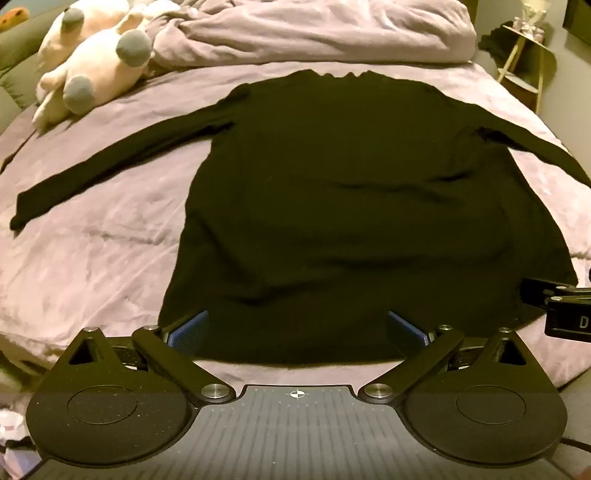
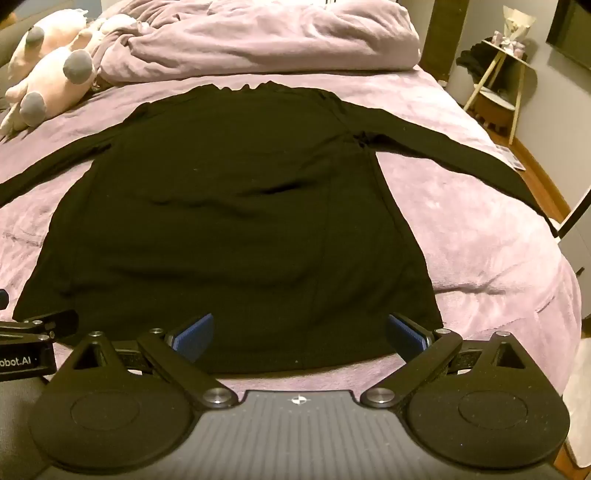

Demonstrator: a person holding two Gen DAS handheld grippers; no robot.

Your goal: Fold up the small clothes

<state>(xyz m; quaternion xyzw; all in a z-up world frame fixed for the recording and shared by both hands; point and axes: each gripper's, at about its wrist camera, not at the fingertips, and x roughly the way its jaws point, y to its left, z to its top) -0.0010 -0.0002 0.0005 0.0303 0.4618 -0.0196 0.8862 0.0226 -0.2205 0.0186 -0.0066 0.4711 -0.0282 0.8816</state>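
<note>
A black long-sleeved top lies flat on the bed, hem toward me, both sleeves spread out to the sides. It also shows in the right wrist view. My left gripper is open and empty, its blue pads above the hem near the left half. My right gripper is open and empty, above the hem near the right half. The right gripper's body shows at the right edge of the left wrist view.
The bed has a mauve cover. A bunched duvet lies at the head. A white plush toy with grey feet sits at the back left. A small side table stands to the right of the bed.
</note>
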